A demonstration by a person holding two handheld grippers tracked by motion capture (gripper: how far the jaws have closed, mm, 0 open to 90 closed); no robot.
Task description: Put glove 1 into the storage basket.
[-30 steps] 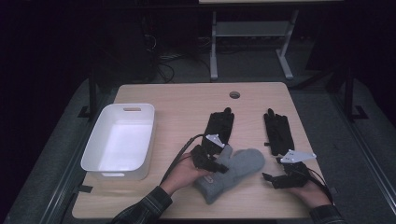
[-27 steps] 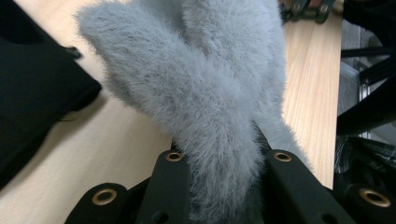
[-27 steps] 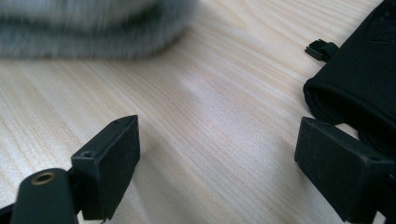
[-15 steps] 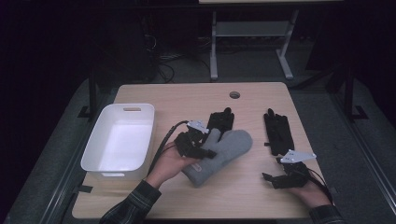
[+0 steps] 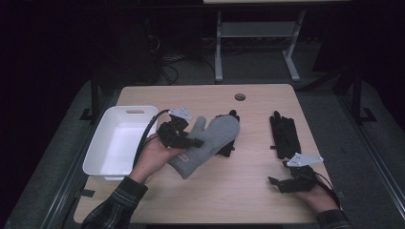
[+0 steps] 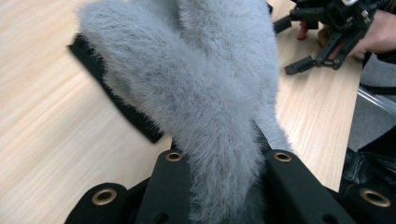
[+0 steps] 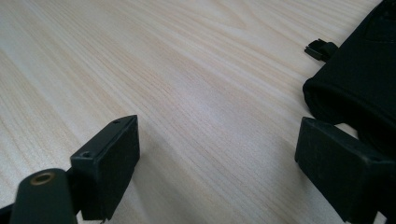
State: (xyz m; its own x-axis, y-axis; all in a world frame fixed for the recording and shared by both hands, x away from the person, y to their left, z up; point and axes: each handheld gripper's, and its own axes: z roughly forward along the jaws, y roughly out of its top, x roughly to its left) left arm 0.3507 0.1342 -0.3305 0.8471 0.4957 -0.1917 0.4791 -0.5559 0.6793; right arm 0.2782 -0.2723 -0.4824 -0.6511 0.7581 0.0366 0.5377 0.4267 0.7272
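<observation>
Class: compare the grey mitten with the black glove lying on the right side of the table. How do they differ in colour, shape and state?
The grey mitten is fluffy and pale; the black glove is dark.
The mitten has one rounded pouch and a thumb; the glove has separate digits.
The mitten is gripped by the left gripper; the glove lies flat, untouched.
Both are handwear over the wooden table.

A fuzzy grey mitten [image 5: 205, 143] hangs tilted above the table's middle, cuff low, tip over a black glove [image 5: 228, 143].

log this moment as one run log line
left gripper: shut on grey mitten, lifted | right gripper: open, empty, on table | white bin: empty
</observation>
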